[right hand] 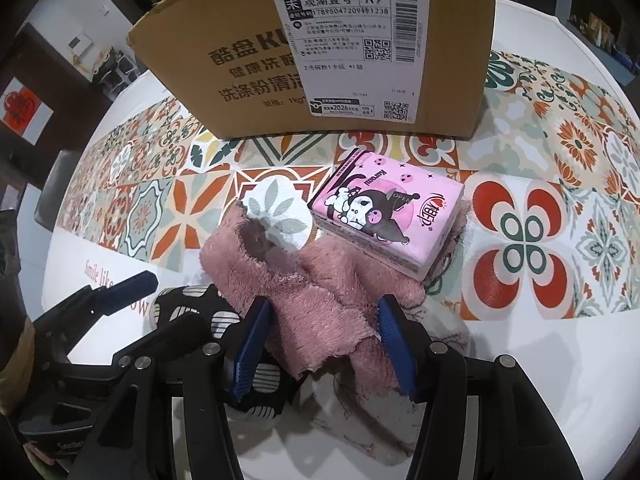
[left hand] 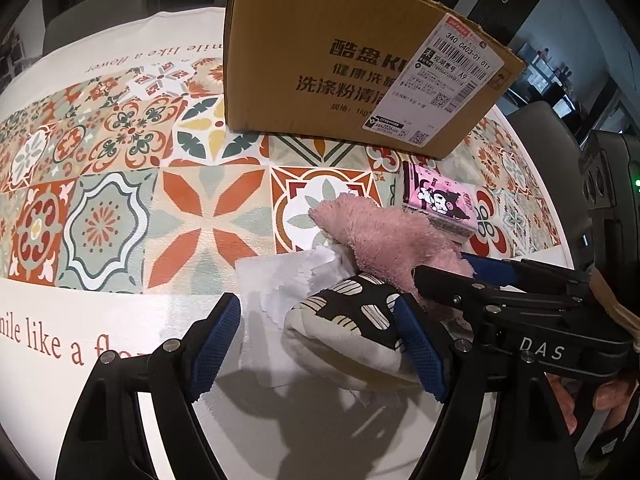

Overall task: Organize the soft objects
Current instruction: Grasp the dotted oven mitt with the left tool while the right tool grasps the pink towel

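A black-and-white patterned sock (left hand: 344,320) lies on a white tissue sheet (left hand: 272,292). My left gripper (left hand: 318,308) is open and straddles the sock; its right pad is close against the sock and its left pad stands clear. A fluffy pink cloth (right hand: 320,300) sprawls beside the sock (right hand: 188,300). My right gripper (right hand: 324,304) is open, with a fold of the cloth between its blue pads. A pink cartoon tissue pack (right hand: 384,208) rests on the cloth's far edge. The two grippers sit side by side, with the right gripper (left hand: 468,276) over the pink cloth (left hand: 380,236).
A large cardboard box (left hand: 340,60) (right hand: 320,60) stands just behind the pile. The round table carries a cloth printed with coloured tiles (left hand: 120,200) (right hand: 540,220). The tissue pack (left hand: 440,200) lies in front of the box. A hand (left hand: 600,396) holds the right gripper's handle.
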`<state>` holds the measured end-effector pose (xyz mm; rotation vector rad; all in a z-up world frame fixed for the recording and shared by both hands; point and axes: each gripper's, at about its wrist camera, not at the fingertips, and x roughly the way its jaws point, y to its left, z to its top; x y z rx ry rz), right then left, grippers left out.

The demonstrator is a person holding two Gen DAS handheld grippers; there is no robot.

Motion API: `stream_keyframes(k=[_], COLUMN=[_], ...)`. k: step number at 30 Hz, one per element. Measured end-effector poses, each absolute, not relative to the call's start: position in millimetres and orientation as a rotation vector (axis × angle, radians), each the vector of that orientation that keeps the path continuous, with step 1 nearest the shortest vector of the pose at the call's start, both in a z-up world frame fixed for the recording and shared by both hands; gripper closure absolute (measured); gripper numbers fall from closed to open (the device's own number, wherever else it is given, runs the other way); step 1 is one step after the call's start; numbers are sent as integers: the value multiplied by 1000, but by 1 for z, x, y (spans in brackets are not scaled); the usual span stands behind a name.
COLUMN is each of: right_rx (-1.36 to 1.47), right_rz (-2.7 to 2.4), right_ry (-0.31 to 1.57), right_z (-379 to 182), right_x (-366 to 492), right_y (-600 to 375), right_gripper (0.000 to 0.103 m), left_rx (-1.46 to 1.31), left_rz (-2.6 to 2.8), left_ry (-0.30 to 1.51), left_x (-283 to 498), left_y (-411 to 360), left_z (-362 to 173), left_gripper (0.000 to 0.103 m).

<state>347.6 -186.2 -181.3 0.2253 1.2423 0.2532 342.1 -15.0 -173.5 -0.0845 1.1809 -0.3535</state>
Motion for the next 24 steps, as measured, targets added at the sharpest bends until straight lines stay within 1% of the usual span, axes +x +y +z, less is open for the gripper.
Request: stream_keyframes(k=[2,3,5,7,10,11,12,13,15,16,18,24], right_rx=[229,228,226,222,219,220,221,220,213,213,215,217], right_rz=[256,257,262,272,286,288,290,290,285,284,281,276], right_ry=[1241,1238,1232,1227,1224,1223,1223,1222,1217,1215,1212,1187], right_z=[-183,-184,-185,-184,-183,-183,-183,-183,-181,-180,-179,-169], right_x=[349,349,349,349,349,349,348,348,347,347,345,338], right_y=[-187,-187,-187,-186,-184,-184,-184,-183,-182,-183,-184,-185], right_gripper=[46,48,53,61,67,69,73,78,81,83,85,87], left_rx=[-86,-88,-96,-111,-126,-130,-134,-137,-129,-126,-120,-100], left_rz=[-356,-360,-369,-383,-396,-399,-403,-407,-404,-401,-396,-378], left_ry=[1184,1187,1193,1201,1208,1210,1210,1208,1200,1196,1182,1142], left_x=[343,343,343,343,344,344,344,343,342,341,339,332], left_y=[-16,-17,-19,-20,-21,-21,-21,-21,-22,-21,-21,-20], left_z=[-176,-177,-179,-180,-182,-182,-182,-182,-180,-178,-175,-163], left_gripper=[25,25,27,31,37,40,47,48,52,53,59,65])
